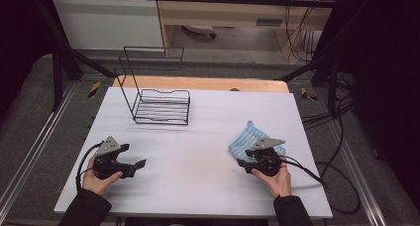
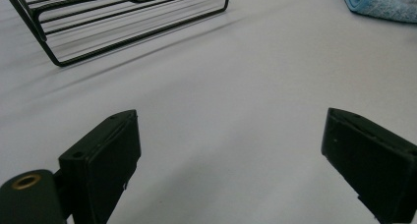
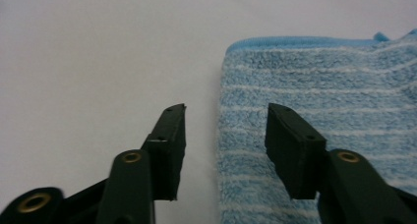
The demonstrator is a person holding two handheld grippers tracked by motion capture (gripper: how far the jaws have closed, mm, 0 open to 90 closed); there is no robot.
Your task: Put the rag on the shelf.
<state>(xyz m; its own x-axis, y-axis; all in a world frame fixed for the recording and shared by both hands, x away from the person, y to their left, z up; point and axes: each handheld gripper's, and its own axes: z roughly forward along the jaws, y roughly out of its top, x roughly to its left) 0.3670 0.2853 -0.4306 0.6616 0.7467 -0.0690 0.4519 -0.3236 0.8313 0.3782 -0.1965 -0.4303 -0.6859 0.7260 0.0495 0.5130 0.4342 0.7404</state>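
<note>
High view, from above the person's side: two black handheld claws, one blue-and-white striped terry cloth, one black wire rack, all on one white tabletop point(image 1: 198, 137). Left claw point(image 1: 140, 163) sits near the tabletop's front-left corner, held in the left hand point(image 1: 99, 179), dark sleeve behind it; it lies roughly level w/ its tips aimed toward the tabletop's middle. Jaws stand wide apart, nothing between them; left gripper view shows bare white surface in the gap. Right claw point(image 1: 241, 162) sits front-right, gripped from behind by the right hand point(image 1: 278, 179), cable trailing off to the right. It points toward the tabletop's middle & lies at the near-left edge of the blue-and-white striped terry cloth point(image 1: 250, 137), which lies crumpled flat right of centre, well apart from the rack. Right gripper view: jaws part-closed, straddling the cloth's hemmed side edge, one jaw over bare tabletop, the other over the striped pile. Pads not pressing on the fabric; nothing gripped. Black wire rack point(image 1: 161, 104), one piece w/ a tall back frame & a low slatted basket, stands upright at back-left, far from both claws. Left gripper view catches its base at top left & a corner of the cloth at top right.
</note>
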